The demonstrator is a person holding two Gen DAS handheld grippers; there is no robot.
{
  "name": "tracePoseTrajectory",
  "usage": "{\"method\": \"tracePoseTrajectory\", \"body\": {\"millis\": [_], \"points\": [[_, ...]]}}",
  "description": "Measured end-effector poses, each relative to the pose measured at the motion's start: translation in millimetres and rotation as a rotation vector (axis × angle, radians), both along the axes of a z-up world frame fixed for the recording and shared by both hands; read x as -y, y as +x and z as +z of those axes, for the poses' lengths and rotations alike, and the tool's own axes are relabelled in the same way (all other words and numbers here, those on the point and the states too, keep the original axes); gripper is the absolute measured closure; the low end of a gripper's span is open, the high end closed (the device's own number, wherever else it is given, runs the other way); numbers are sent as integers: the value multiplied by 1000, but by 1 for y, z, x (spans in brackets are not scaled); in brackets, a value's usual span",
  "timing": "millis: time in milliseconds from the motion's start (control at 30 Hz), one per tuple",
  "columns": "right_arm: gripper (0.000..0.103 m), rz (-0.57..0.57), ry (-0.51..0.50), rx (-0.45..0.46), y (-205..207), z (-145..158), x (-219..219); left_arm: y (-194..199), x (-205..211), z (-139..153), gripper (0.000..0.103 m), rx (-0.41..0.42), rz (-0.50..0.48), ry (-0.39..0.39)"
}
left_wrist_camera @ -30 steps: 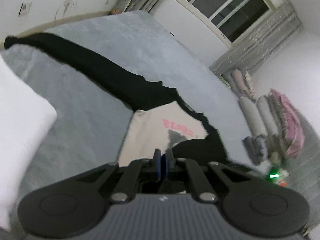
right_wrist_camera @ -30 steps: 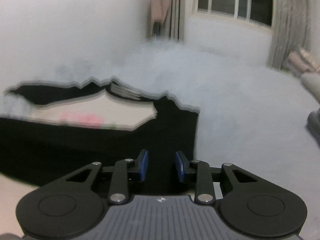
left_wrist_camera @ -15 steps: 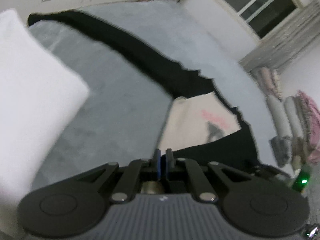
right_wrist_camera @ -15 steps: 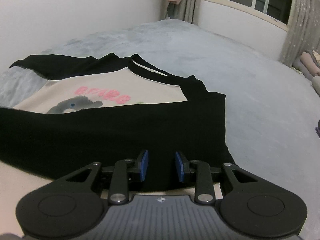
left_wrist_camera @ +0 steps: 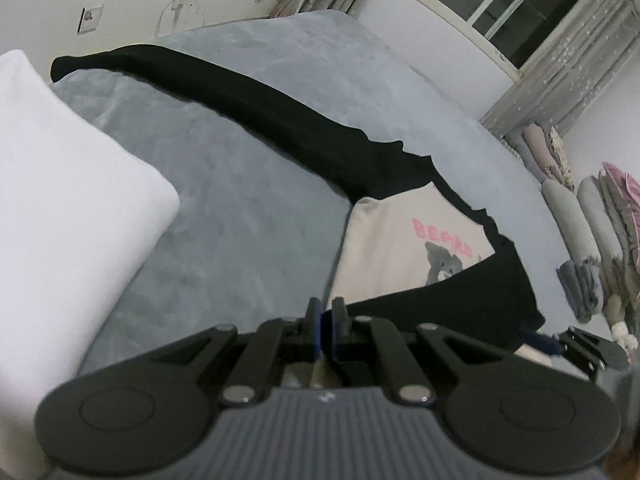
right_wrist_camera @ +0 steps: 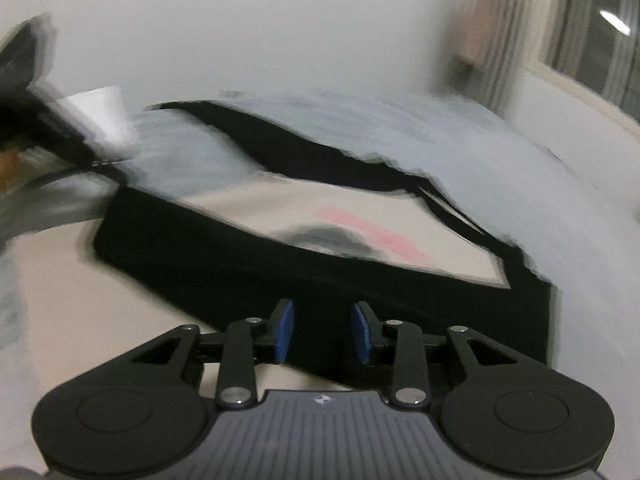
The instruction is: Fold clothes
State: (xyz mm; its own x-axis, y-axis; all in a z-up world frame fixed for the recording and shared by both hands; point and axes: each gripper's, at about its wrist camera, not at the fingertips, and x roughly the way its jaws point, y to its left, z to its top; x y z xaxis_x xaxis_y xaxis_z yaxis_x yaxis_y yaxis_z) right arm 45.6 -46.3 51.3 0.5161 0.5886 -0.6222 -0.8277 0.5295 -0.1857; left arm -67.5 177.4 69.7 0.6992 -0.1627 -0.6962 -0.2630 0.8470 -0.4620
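Two tools over a shirt on the bed

Our left tool [left_wrist_camera: 325, 330] is pressed together, what it pinches unclear; our right tool [right_wrist_camera: 323, 330] is opening, nothing between, above the black-sleeved shirt [right_wrist_camera: 280, 216] spread on the grey bed [left_wrist_camera: 240, 208]. Only the left view shows the white pillow [left_wrist_camera: 60, 220] sharply.

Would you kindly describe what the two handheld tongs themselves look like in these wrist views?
Both look alike: the left tongs and right tongs have matte black linkage arms with silver pivot screws, blue pads on the fingertips, two round black discs at the sides and a ribbed dark grey body bearing a small white logo. No cables or sleeves show.
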Motion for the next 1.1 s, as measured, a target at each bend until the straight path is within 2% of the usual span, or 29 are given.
{"method": "tracePoseTrajectory", "body": {"millis": [167, 267, 400, 500, 533, 733, 800, 900, 1100], "points": [[68, 218, 31, 8, -50, -8, -51, 0, 0, -1, 99, 2, -3, 3], [68, 286, 18, 38, -68, -17, -76, -1, 0, -1, 99, 4, -6, 2], [70, 314, -12, 64, -76, -32, -97, 0, -1, -2, 99, 4, -10, 2], [92, 276, -12, 74, -71, -32, -101, -1, -2, -2, 99, 7, -16, 2], [93, 264, -6, 67, -70, -30, -100, -1, -2, -1, 99, 8, -17, 2], [93, 309, 88, 21, -75, 2, -77, -3, 0, 4, 98, 26, -41, -1], [94, 314, 94, 13, -77, 11, -69, -4, 4, 6, 98, 32, -53, 27], [93, 304, 71, -19, -73, 7, -66, -3, 9, 5, 98, 21, -68, 62], [93, 327, -48, -62, -77, -19, -89, -4, 19, 6, 98, 33, -104, 116]]}}
